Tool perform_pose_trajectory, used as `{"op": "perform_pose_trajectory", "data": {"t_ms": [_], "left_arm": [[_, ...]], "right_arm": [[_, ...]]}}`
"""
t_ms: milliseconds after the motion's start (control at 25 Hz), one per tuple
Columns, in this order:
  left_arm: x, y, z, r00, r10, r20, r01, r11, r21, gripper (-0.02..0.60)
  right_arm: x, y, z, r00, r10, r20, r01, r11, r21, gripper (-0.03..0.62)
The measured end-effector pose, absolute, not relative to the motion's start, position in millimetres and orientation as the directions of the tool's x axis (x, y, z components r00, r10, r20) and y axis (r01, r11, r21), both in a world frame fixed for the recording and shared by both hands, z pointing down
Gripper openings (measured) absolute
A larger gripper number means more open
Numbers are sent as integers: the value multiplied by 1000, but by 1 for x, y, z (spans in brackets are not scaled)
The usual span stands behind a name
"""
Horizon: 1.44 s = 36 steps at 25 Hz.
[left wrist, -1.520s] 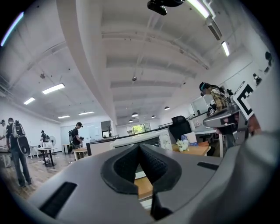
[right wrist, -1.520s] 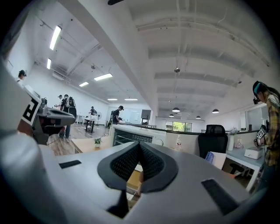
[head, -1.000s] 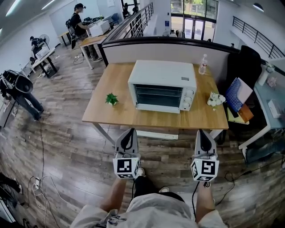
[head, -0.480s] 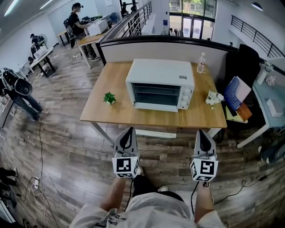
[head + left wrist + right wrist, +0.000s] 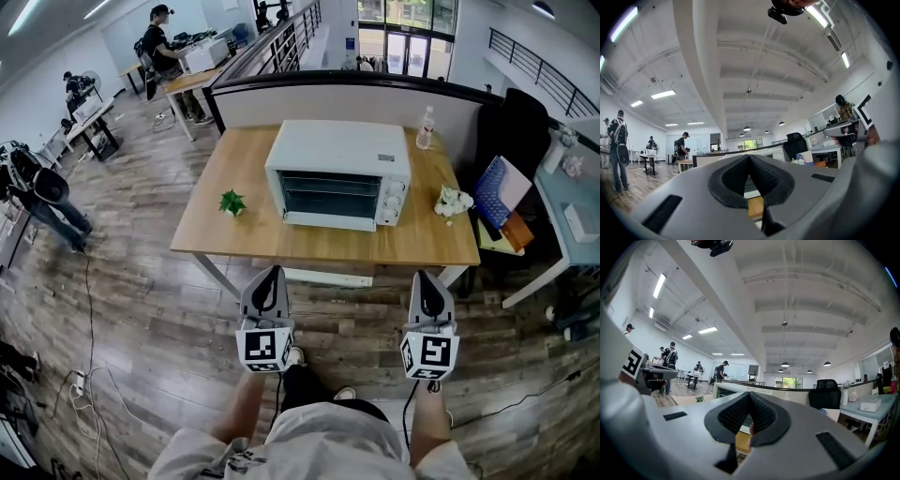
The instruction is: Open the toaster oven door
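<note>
A white toaster oven (image 5: 339, 174) stands on the wooden table (image 5: 244, 230), its glass door (image 5: 333, 198) shut and facing me, with knobs at its right side. My left gripper (image 5: 272, 278) hangs shut below the table's front edge, left of the oven's line. My right gripper (image 5: 422, 282) is shut too, level with it, to the right. Both are well short of the oven and hold nothing. In the left gripper view the jaws (image 5: 749, 159) meet at the tips, and in the right gripper view the jaws (image 5: 749, 397) do the same, with the oven partly hidden behind them.
A small green plant (image 5: 232, 202) sits left of the oven, white flowers (image 5: 454, 201) at its right, a water bottle (image 5: 426, 128) at the back right. A black chair (image 5: 511, 131) and a side desk stand to the right. People work at desks (image 5: 192, 84) far back left.
The view has shifted a little: the table and oven sit slightly differently in the picture. Both grippers stay at the same place, shut.
</note>
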<state>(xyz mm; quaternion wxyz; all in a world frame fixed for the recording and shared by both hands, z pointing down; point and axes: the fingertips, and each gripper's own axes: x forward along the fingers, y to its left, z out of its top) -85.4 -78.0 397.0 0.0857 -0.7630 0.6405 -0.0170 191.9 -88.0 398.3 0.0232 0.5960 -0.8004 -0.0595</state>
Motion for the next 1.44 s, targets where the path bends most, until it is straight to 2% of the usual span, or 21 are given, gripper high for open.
{"op": "perform_pose_trajectory", "data": {"t_ms": [1440], "left_arm": [[-91, -71, 401, 173, -982, -78, -975, -160, -152, 14]], "right_arm": [[180, -84, 404, -294, -956, -17, -946, 289, 145, 22]]}}
